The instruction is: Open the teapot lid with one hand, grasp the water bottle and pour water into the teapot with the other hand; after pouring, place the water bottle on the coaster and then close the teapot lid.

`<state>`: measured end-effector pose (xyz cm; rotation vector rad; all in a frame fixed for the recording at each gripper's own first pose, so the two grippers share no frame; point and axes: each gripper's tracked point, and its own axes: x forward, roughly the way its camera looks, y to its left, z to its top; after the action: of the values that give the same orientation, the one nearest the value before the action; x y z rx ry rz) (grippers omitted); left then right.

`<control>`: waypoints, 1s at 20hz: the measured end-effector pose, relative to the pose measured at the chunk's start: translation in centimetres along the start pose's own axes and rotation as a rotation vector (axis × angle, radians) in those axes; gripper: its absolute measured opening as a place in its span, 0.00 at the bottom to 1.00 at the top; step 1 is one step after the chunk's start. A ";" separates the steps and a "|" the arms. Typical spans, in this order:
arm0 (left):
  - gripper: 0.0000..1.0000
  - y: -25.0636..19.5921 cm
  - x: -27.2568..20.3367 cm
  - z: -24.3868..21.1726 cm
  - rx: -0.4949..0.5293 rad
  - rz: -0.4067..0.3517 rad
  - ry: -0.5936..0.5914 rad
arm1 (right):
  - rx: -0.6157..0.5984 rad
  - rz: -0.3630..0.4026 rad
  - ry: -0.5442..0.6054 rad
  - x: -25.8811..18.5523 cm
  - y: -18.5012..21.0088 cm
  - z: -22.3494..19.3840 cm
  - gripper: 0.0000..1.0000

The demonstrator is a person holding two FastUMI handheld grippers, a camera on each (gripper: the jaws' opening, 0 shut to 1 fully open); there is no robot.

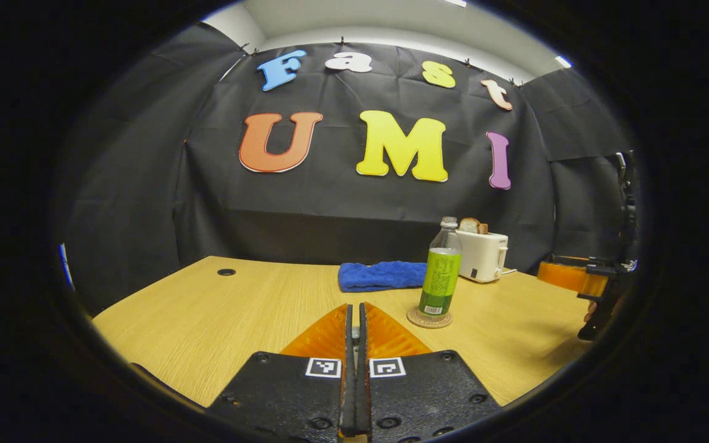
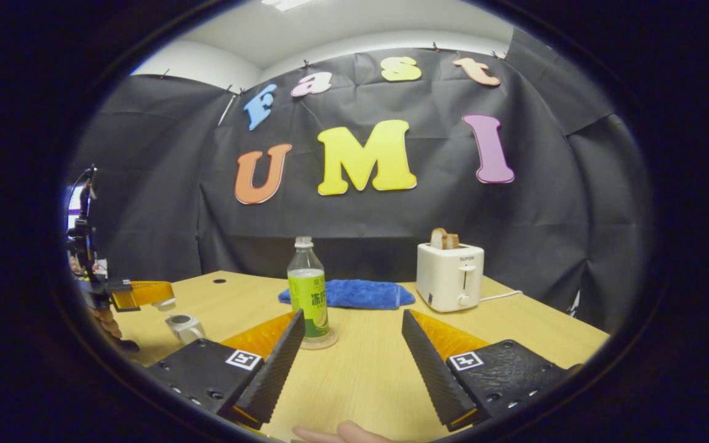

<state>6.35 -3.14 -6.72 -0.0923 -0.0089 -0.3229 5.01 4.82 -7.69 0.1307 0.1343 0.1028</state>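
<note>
The water bottle (image 2: 308, 289), clear with a green label and no cap, stands upright on a round coaster (image 2: 319, 342) mid-table. It is also the bottle (image 1: 440, 271) on the coaster (image 1: 429, 318) in the left gripper view. My right gripper (image 2: 351, 332) is open just right of the bottle, holding nothing. A small pale teapot (image 2: 183, 326) sits at the left with its top open. Just above it, my left gripper (image 2: 154, 295) hangs with a pale lid (image 2: 165, 303) at its fingertips. In its own view the left gripper (image 1: 354, 314) is shut; the lid is hidden there.
A folded blue towel (image 2: 354, 293) lies behind the bottle. A white toaster (image 2: 450, 277) with bread in it stands at the back right, its cord trailing right. A hand (image 2: 342, 434) shows at the near table edge. The right gripper (image 1: 600, 277) shows at the far right.
</note>
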 end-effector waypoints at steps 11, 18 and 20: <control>0.03 0.3 1.6 -2.4 0.029 0.073 0.038 | 0.016 0.018 -0.030 -3.5 -1.0 0.2 0.94; 0.03 0.6 2.3 -2.6 0.020 0.096 0.039 | -0.001 0.028 -0.046 -3.9 -0.5 0.8 0.94; 0.04 0.5 2.3 -3.0 0.022 0.096 0.052 | 0.002 0.031 -0.053 -4.1 -0.5 1.1 0.94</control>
<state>8.66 -3.61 -9.71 -0.0627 0.0433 -0.2293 1.14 3.73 -6.20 0.1377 0.0792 0.1303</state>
